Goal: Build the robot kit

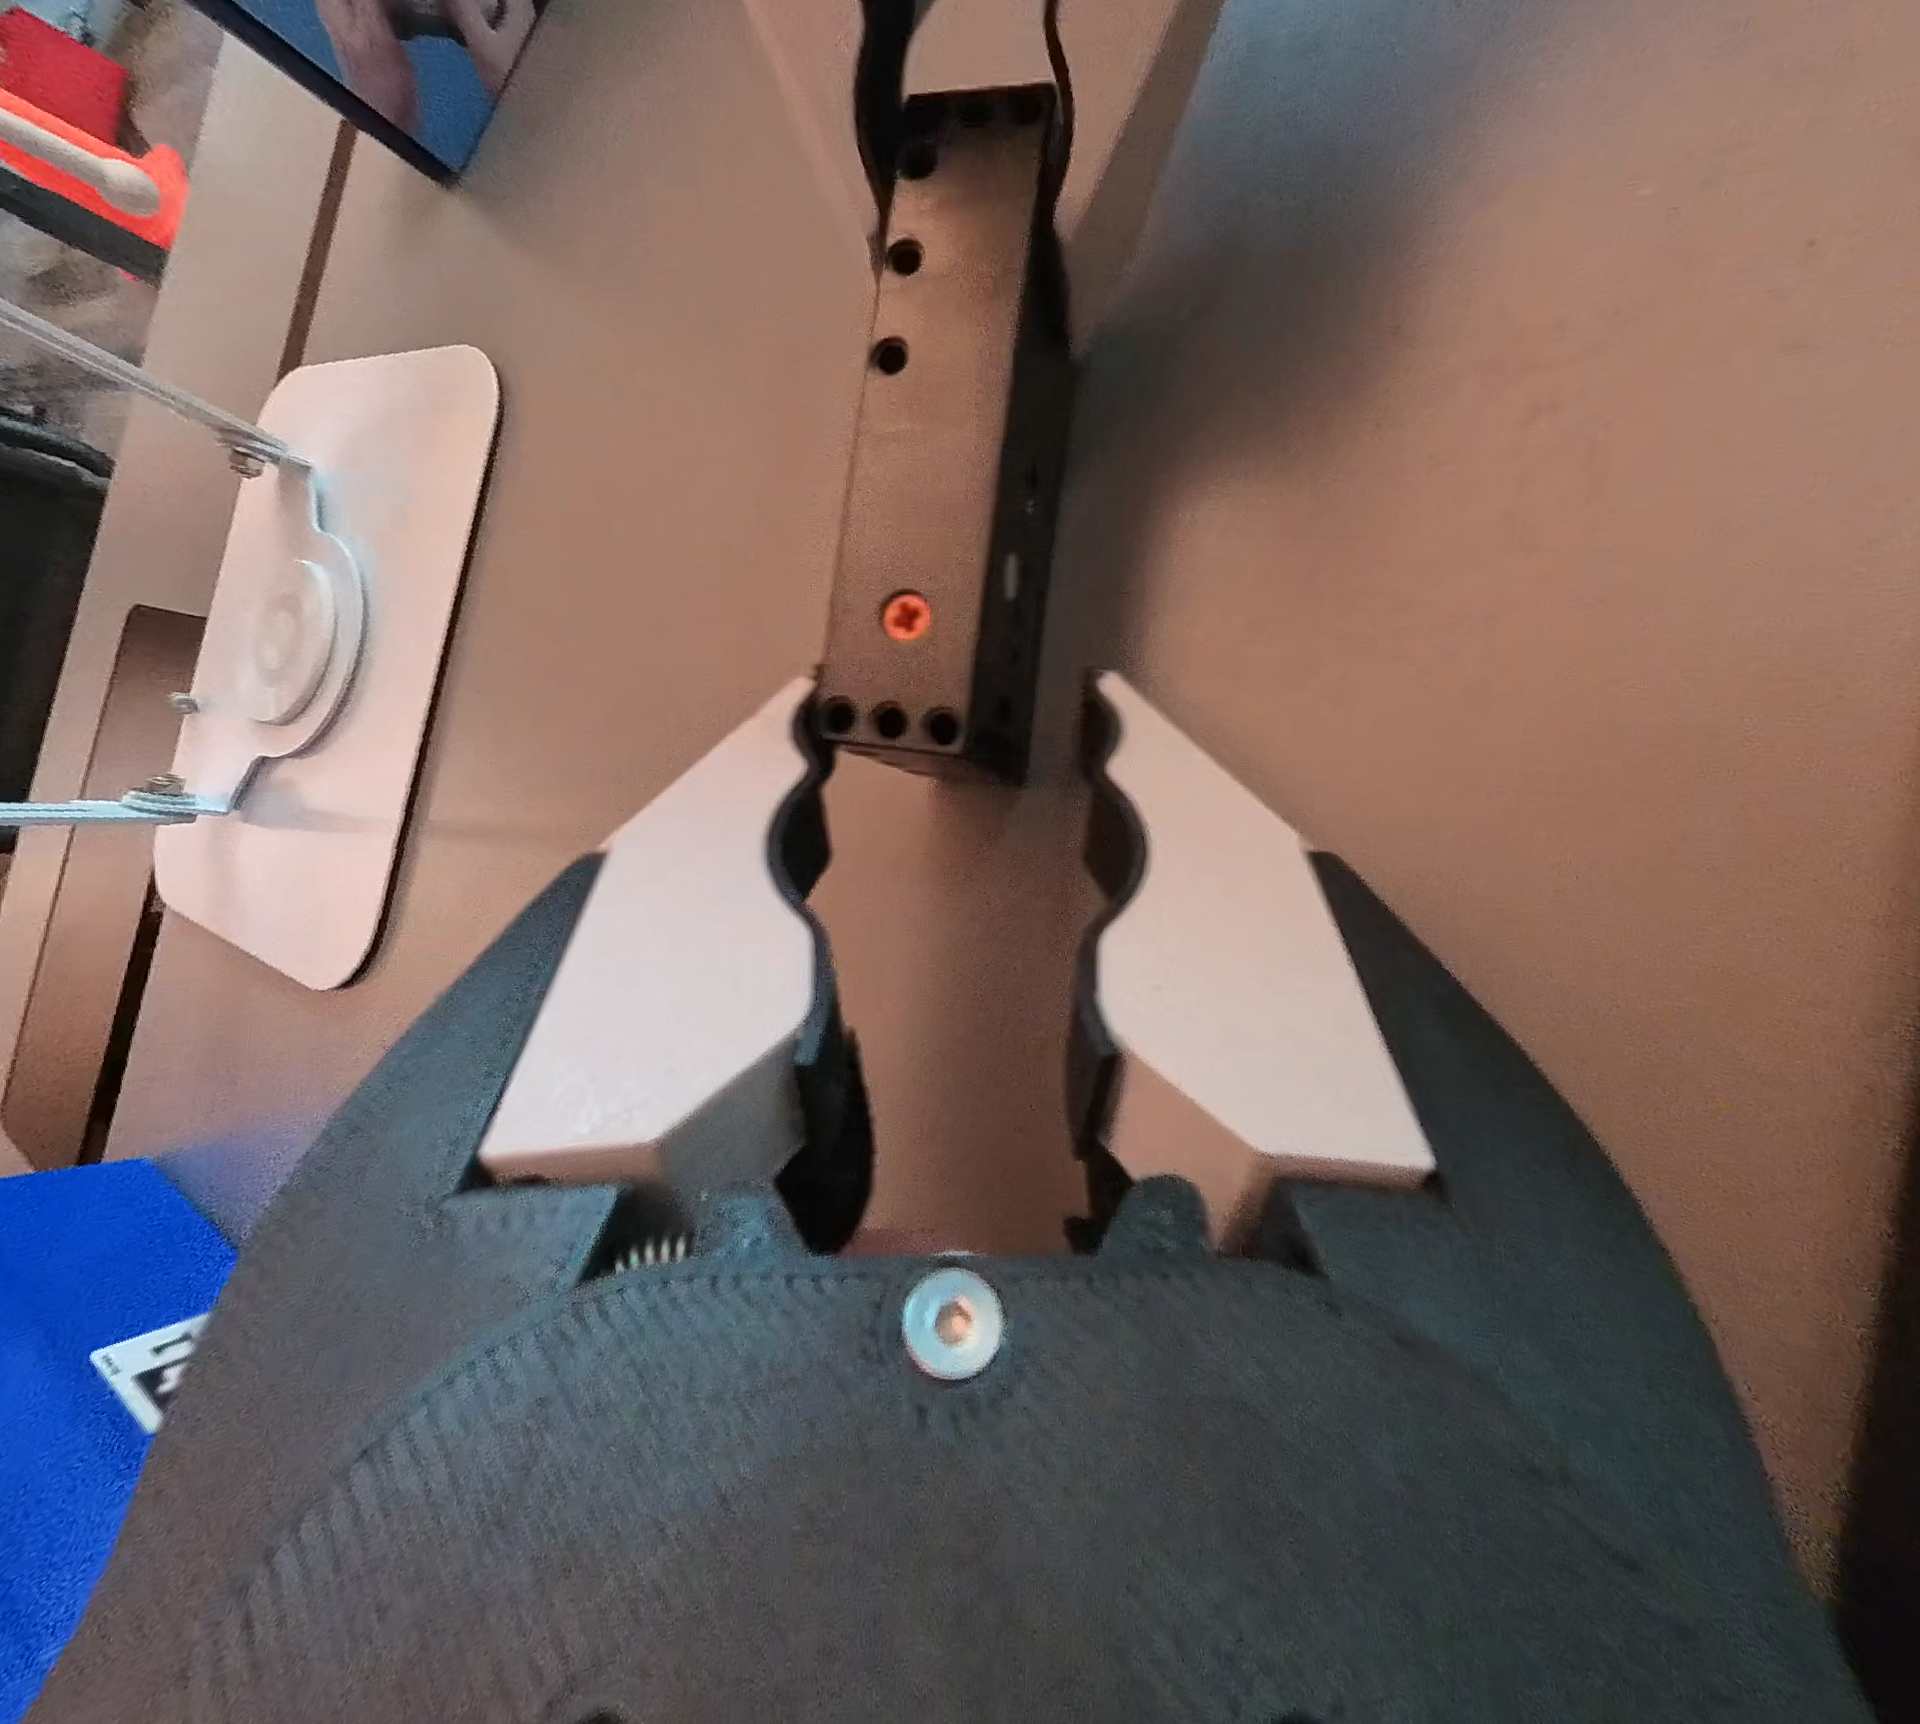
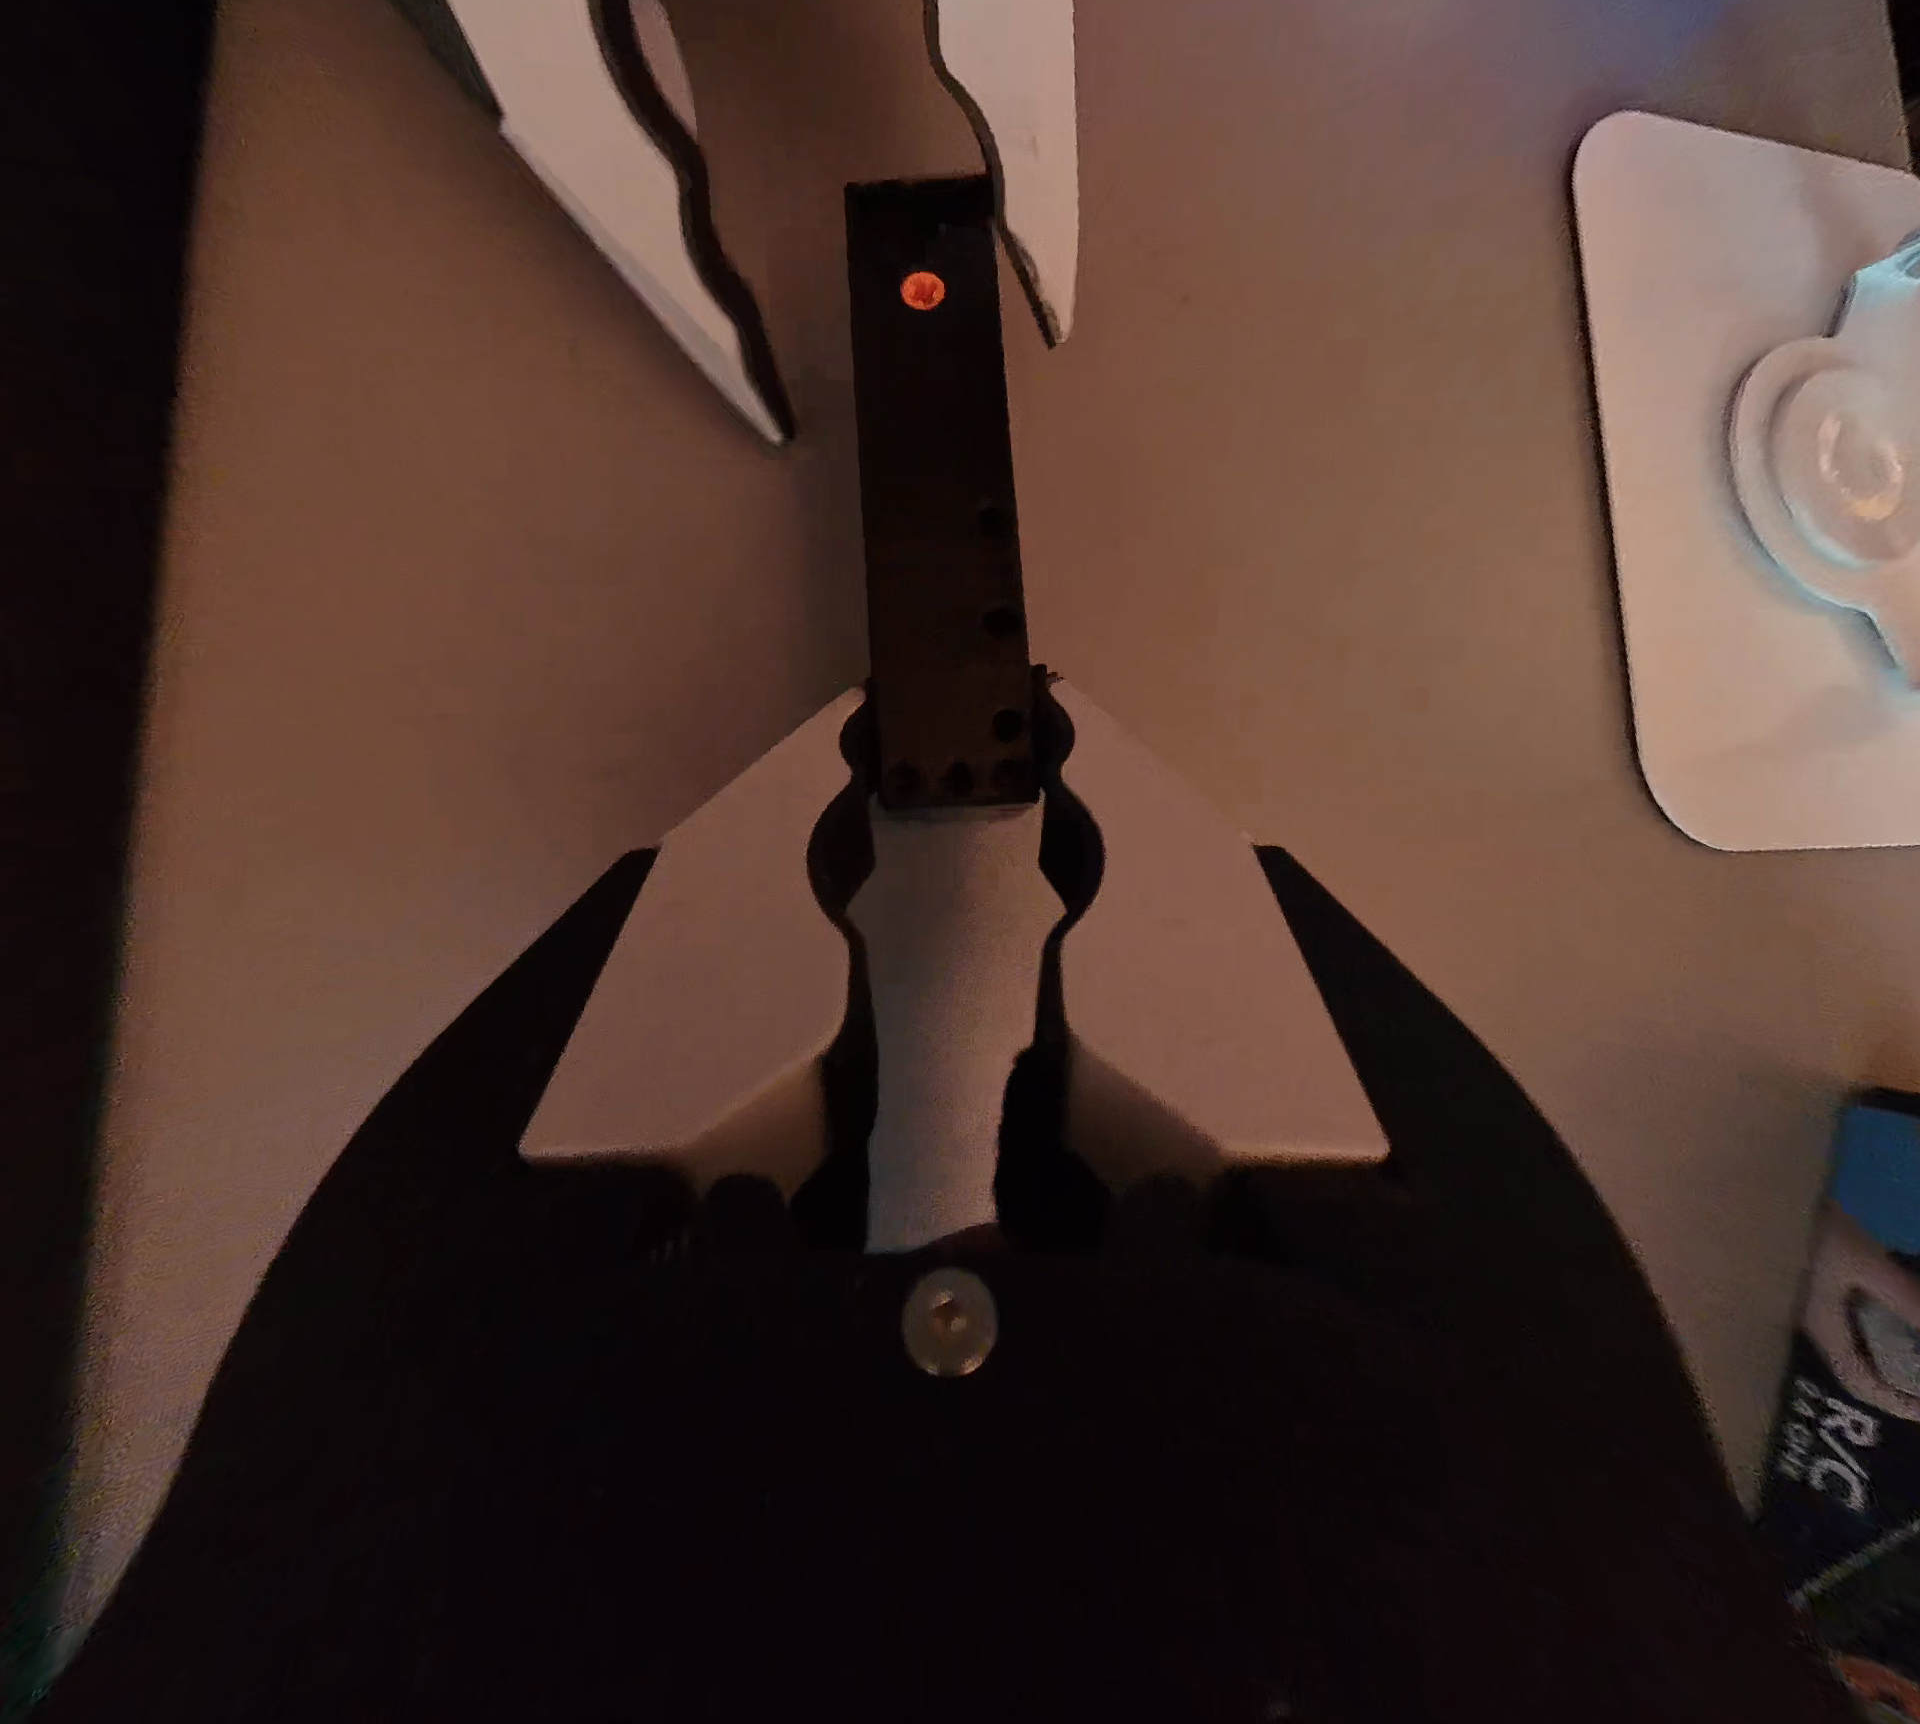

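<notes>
Left wrist view: black perforated bar (image 1: 951,469) is flanked, ungripped, by the parted left gripper (image 1: 951,739) fingers; its far end is clamped by the right gripper (image 2: 951,739).

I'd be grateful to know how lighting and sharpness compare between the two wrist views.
Left wrist view: brighter, black bar holes clear, motion blur toward the edges, a broad shadow at right. Right wrist view: much dimmer, the right gripper body nearly silhouetted, bar holes barely legible; both show wide-angle bending.

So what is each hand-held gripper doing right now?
Left hand-held gripper: open, fingers straddling one end of the black bar.
Right hand-held gripper: shut on the bar's other end.
</notes>
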Motion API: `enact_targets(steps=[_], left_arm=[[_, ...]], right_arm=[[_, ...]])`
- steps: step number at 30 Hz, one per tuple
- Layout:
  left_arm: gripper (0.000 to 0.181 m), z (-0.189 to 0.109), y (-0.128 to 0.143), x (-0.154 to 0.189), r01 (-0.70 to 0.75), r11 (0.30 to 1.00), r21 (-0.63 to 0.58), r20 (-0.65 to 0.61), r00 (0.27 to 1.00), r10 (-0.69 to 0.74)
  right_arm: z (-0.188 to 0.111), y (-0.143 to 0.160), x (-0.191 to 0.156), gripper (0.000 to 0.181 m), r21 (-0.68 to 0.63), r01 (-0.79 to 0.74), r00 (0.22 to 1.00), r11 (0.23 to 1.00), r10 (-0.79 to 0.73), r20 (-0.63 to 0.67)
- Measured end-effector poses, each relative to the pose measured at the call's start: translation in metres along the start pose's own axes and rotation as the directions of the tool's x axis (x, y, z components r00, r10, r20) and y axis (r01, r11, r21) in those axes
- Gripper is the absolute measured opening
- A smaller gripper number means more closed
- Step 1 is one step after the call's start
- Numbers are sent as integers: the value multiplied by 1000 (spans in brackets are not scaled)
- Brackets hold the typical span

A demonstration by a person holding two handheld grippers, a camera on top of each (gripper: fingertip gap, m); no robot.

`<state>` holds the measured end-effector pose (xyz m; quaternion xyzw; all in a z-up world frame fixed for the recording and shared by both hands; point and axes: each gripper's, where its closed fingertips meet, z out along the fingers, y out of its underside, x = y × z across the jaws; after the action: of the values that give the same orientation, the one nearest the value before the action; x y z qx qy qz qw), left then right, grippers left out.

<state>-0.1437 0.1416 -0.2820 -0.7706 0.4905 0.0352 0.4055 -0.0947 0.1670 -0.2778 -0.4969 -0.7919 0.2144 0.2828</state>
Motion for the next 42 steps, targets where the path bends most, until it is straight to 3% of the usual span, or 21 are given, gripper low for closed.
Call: enact_targets(steps=[1,3,8,16,25,29,42], left_arm=[[32,0,0,-1,-1,1000,-1,9,1000,1],[27,-1,1,2,17,1000,-13,-19,1000,-17],[26,-3,7,-1,72,995,-63,14,997,-72],[25,-5,7,4,137,989,-54,15,991,-137],[25,-5,5,5,158,987,-23,12,987,-158],[25,-5,6,4,151,988,-17,22,988,-150],[28,-8,3,13,250,968,-34,-42,967,-252]], right_arm=[[2,2,1,26,-11,-1,1000,1000,1,-14],[2,1,3,36,-2,-44,999,999,43,-29],[-18,11,24,40,-21,-201,967,979,194,-165],[-15,17,20,36,11,-319,938,948,317,-137],[-7,3,18,33,92,-243,960,966,254,-121],[-6,2,20,22,88,-181,967,979,194,-168],[0,-3,30,18,92,-211,966,973,222,-135]])
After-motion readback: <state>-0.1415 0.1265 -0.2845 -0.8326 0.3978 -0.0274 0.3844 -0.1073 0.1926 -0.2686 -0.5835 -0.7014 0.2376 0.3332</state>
